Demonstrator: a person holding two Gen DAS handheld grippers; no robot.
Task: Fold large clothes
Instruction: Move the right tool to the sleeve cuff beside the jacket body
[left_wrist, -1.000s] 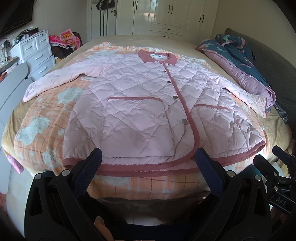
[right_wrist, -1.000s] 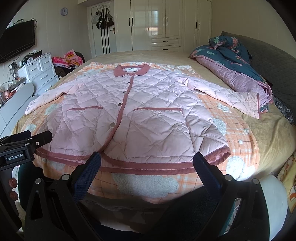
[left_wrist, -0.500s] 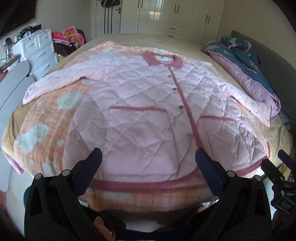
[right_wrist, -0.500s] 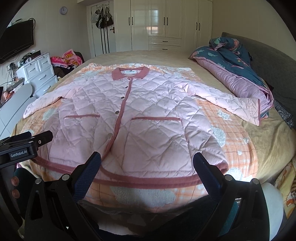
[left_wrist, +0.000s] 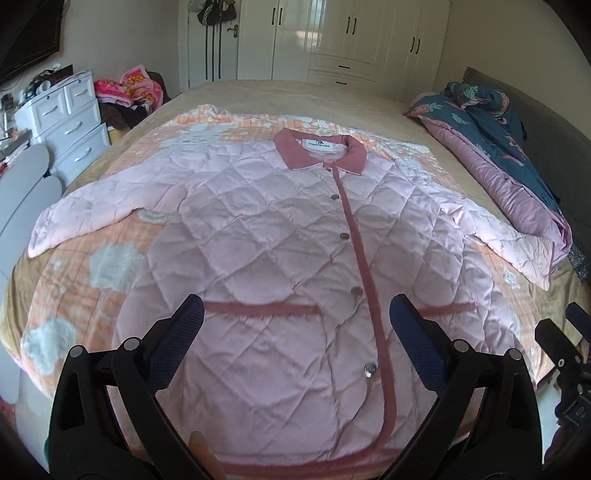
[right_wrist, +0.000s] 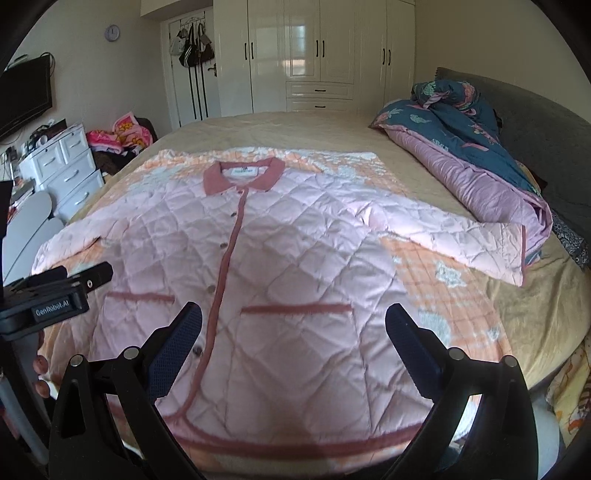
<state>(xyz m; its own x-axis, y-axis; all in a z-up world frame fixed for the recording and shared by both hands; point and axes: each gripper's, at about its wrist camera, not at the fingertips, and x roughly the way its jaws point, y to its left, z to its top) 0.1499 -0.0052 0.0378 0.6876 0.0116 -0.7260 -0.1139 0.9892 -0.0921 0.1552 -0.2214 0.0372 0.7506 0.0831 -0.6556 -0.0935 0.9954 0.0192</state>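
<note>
Jacket (left_wrist: 280, 258) flat on bed (right_wrist: 535, 310); rumpled quilt (right_wrist: 476, 166) beside sleeve; both jaws apart.

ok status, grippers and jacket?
Left gripper open, empty. Right gripper open, empty. Jacket flat on bed, buttoned, sleeves spread, unfolded. Quilt touches one cuff.

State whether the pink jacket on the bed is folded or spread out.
Spread out. The jacket lies flat, front up, buttoned, with both sleeves out to the sides and nothing folded over.
</note>
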